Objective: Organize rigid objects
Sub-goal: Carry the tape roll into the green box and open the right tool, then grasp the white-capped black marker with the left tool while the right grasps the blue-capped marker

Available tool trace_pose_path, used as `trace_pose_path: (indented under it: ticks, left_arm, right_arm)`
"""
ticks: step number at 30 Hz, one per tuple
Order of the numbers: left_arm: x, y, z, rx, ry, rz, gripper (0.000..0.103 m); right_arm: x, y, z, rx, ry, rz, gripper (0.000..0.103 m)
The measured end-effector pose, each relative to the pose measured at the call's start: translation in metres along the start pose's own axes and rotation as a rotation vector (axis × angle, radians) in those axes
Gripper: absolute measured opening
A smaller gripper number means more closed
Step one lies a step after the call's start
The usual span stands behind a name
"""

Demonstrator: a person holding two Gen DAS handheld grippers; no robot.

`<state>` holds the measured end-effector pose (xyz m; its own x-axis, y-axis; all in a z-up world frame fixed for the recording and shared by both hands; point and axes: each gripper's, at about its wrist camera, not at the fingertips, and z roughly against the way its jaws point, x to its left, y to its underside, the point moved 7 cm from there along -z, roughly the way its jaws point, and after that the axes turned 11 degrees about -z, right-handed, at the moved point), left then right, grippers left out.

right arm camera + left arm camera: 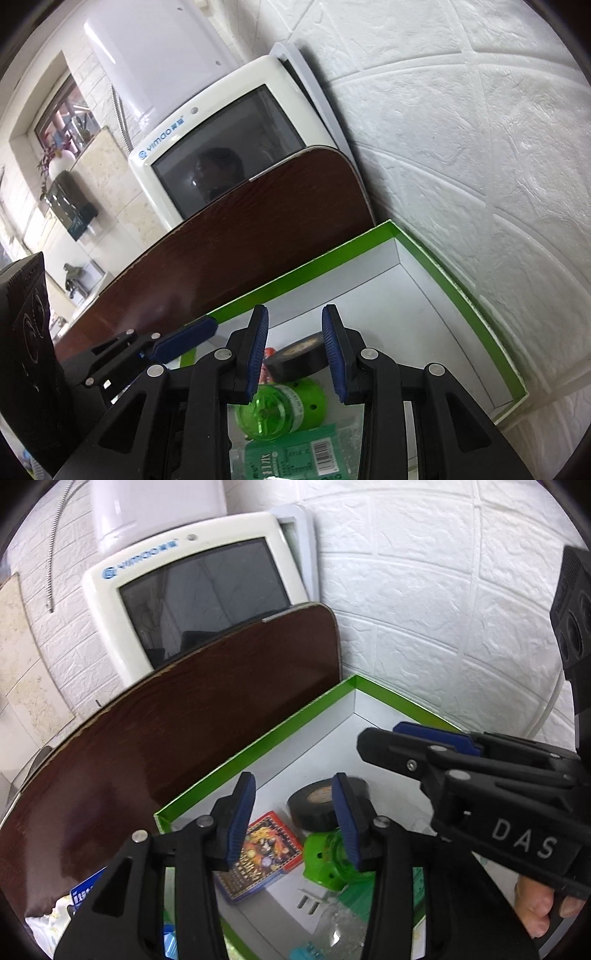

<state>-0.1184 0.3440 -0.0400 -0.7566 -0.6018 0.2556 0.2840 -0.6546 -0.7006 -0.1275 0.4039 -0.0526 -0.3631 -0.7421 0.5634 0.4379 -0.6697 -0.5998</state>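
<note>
A green-rimmed white box holds a black tape roll, a green plastic cylinder and a colourful card pack. A green-labelled clear packet lies nearer. My left gripper is open and empty above the box contents. My right gripper is open and empty over the green cylinder and tape. The right gripper also shows in the left wrist view, reaching in over the box.
A dark wooden board leans behind the box. A white monitor stands behind it. A white textured wall bounds the right side. A blue-and-white packet lies left of the box.
</note>
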Motion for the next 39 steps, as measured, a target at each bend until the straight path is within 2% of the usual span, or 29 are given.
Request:
trace_pose_path:
  ticks: [9, 12, 19, 27, 34, 36, 39]
  left_arm:
    - [0.055, 0.029, 0.055, -0.039, -0.114, 0.098, 0.047]
    - [0.084, 0.046, 0.075, -0.058, -0.175, 0.161, 0.055]
    - [0.144, 0.113, 0.115, -0.031, -0.292, 0.316, 0.055]
    - [0.186, 0.208, 0.143, 0.037, -0.359, 0.477, 0.054]
    - [0.203, 0.269, 0.146, 0.099, -0.35, 0.525, 0.054]
    - [0.2, 0.275, 0.139, 0.101, -0.309, 0.497, 0.053]
    - [0.186, 0.278, 0.123, 0.112, -0.219, 0.398, 0.053]
  right_arm:
    - [0.04, 0.016, 0.012, 0.016, -0.051, 0.065, 0.034]
    - [0.06, 0.026, 0.016, 0.028, -0.071, 0.102, 0.034]
    - [0.108, 0.065, 0.017, 0.097, -0.13, 0.212, 0.033]
    - [0.162, 0.13, -0.007, 0.245, -0.174, 0.333, 0.034]
    - [0.19, 0.184, -0.032, 0.37, -0.18, 0.414, 0.036]
    - [0.193, 0.199, -0.039, 0.406, -0.168, 0.426, 0.038]
    - [0.192, 0.219, -0.05, 0.456, -0.141, 0.427, 0.038]
